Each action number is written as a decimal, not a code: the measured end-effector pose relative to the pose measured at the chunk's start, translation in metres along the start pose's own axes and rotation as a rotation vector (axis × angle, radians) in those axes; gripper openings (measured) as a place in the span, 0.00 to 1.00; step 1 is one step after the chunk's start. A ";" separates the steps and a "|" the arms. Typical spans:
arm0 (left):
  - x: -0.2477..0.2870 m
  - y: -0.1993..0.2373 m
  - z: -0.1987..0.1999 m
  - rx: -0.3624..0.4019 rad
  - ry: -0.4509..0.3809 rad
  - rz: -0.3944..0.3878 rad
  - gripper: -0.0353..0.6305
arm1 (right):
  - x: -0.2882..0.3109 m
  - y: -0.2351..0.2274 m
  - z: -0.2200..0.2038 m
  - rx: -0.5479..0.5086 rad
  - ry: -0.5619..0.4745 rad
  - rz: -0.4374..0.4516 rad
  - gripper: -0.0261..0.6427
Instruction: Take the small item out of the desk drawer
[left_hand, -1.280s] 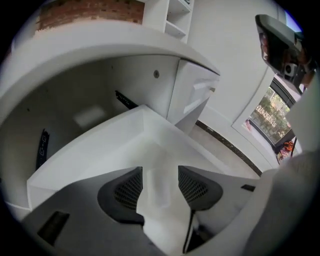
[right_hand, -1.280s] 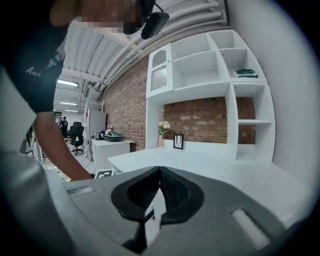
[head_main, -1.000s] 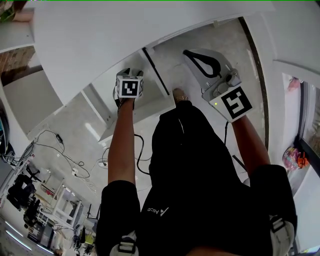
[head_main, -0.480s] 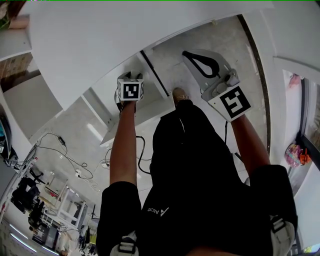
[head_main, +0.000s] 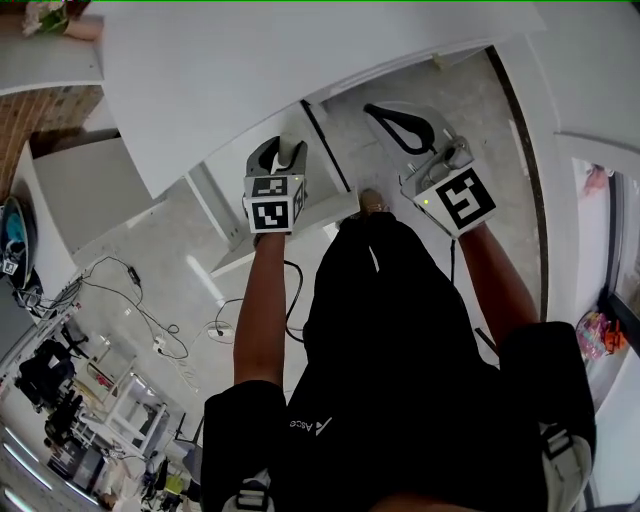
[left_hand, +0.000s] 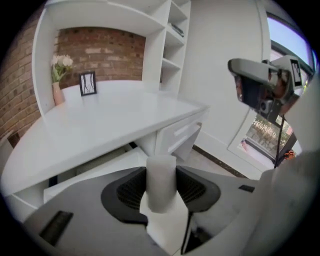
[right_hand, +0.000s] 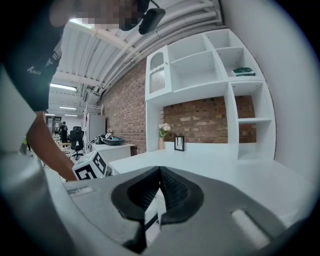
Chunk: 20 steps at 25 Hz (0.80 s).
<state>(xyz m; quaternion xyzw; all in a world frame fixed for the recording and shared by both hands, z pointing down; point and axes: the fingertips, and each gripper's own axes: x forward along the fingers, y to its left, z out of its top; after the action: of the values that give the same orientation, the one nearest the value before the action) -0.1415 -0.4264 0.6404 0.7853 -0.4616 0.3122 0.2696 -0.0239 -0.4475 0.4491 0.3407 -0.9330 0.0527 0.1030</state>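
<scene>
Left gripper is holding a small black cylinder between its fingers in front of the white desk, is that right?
No. The cylinder between the left gripper's fingers is white, not black. The rest holds, with the white desk ahead. The left gripper view shows it.

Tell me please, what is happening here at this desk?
A person stands at a white desk with a gripper in each hand. The left gripper is shut on a small white cylinder and holds it near the open drawer. The right gripper is shut and empty, off to the side.
</scene>
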 end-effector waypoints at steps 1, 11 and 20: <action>-0.016 -0.005 0.012 0.006 -0.047 -0.002 0.32 | -0.002 0.004 0.007 -0.006 -0.012 0.004 0.04; -0.181 -0.043 0.108 0.055 -0.494 0.034 0.32 | -0.034 0.040 0.081 -0.058 -0.159 0.011 0.04; -0.293 -0.073 0.170 0.126 -0.781 0.069 0.32 | -0.068 0.069 0.131 -0.039 -0.255 0.012 0.04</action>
<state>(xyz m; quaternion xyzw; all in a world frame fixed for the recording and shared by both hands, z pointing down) -0.1465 -0.3527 0.3019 0.8439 -0.5356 0.0267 0.0141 -0.0381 -0.3743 0.3039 0.3369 -0.9415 -0.0084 -0.0101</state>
